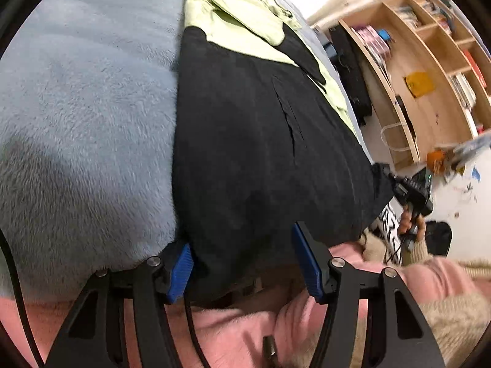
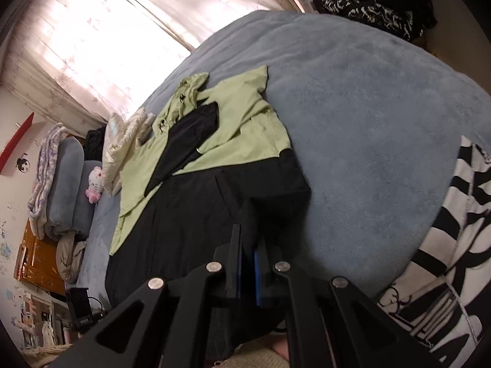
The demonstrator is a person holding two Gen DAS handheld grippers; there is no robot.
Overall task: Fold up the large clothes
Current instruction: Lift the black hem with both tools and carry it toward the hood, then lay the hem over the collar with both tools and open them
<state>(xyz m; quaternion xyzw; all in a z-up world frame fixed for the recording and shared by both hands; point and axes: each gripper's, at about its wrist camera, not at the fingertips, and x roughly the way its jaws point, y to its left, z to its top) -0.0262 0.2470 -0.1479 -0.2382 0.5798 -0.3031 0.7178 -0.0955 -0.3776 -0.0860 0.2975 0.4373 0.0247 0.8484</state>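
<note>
One black-and-green jacket [image 2: 214, 190] lies spread on the blue bed blanket [image 2: 368, 122]. Two grippers work its near hem: the left gripper [image 1: 242, 263] has its jaws apart over the black fabric, while the right gripper [image 2: 248, 245] has its jaws pinched closed on a hem fold.

Daylight glares through the curtain [image 2: 101, 40], the blanket [image 2: 362, 128] lies shadowed, and fisheye edges warp with slight motion blur.
</note>
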